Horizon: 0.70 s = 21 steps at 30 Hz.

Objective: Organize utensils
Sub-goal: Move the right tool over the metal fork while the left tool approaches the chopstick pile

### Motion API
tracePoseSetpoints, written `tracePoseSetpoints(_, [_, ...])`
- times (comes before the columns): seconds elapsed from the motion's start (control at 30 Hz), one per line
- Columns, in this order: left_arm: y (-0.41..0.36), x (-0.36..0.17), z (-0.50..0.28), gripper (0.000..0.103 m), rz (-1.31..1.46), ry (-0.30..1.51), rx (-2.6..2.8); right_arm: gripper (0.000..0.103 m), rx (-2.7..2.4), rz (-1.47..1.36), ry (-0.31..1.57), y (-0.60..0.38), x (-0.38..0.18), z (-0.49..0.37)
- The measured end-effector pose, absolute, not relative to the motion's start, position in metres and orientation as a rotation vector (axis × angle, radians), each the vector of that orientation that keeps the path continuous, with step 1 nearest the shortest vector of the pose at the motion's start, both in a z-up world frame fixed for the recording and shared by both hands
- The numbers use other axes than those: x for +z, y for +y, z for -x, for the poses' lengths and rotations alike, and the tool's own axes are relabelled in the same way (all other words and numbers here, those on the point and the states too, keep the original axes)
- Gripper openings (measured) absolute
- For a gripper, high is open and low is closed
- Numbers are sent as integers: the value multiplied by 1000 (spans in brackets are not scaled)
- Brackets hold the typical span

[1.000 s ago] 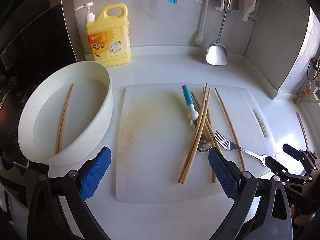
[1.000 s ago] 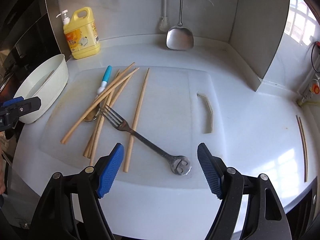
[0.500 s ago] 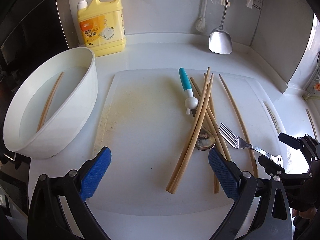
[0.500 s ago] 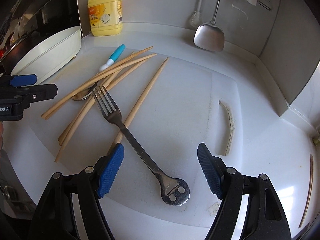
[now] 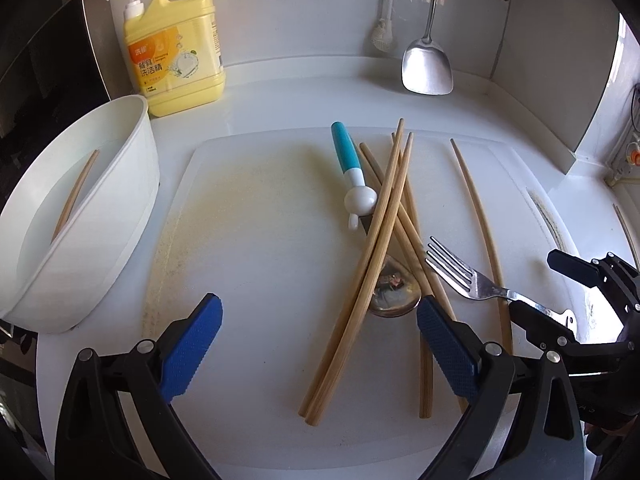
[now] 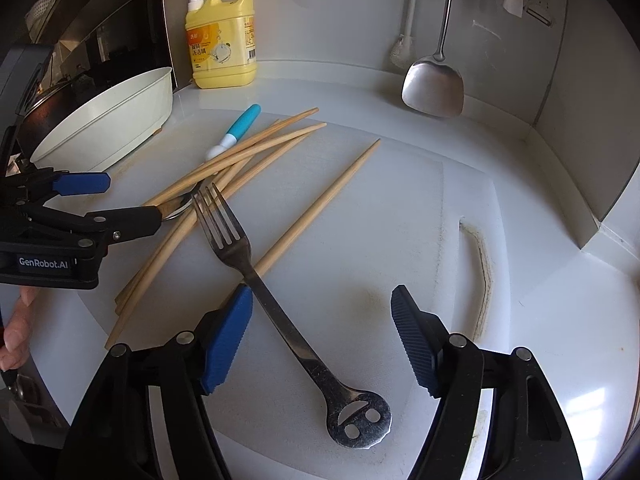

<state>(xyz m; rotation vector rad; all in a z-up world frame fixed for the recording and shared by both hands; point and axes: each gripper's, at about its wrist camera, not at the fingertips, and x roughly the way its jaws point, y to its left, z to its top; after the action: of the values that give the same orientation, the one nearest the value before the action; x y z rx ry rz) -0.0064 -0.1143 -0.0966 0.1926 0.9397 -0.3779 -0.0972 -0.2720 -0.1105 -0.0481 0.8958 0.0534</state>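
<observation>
your right gripper (image 6: 320, 340) straddles the fork (image 6: 280, 312) handle near you on the cutting board (image 6: 380, 208), jaws closing but not touching; your left gripper (image 5: 318, 346) hangs spread over the chopsticks (image 5: 372, 248).

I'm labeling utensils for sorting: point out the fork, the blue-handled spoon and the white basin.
fork (image 6: 231, 236): right wrist view, base of the tines.
blue-handled spoon (image 5: 346, 152): left wrist view, blue handle.
white basin (image 5: 138, 168): left wrist view, outer wall.
</observation>
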Motion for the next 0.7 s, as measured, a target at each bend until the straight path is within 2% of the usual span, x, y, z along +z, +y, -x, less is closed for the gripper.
tracePoseSetpoints(0.1, [-118,-97,2,95,-193,931,-392,64,66,31,896,-273,-110,96])
tracePoseSetpoints(0.17, [-119,-96,-1,89,-187,929,-402,63,68,30,895,-272,-110,95])
tracePoseSetpoints(0.43, [-115,-96,-17,88,-153,938,-371,63,65,26,890,-271,-111,96])
tracePoseSetpoints(0.5, [-116,-101,-21,83,-163,949,-364,63,63,25,888,-271,-111,96])
tracePoseSetpoints(0.53, [-116,-105,-23,76,-163,964,-368,63,62,25,888,-271,-111,96])
tracePoseSetpoints(0.57, [-116,-105,-24,76,-158,963,-368,63,61,25,889,-271,-111,96])
tracePoseSetpoints(0.7, [-114,-102,-23,57,-138,954,-373,63,57,21,889,-271,-111,95])
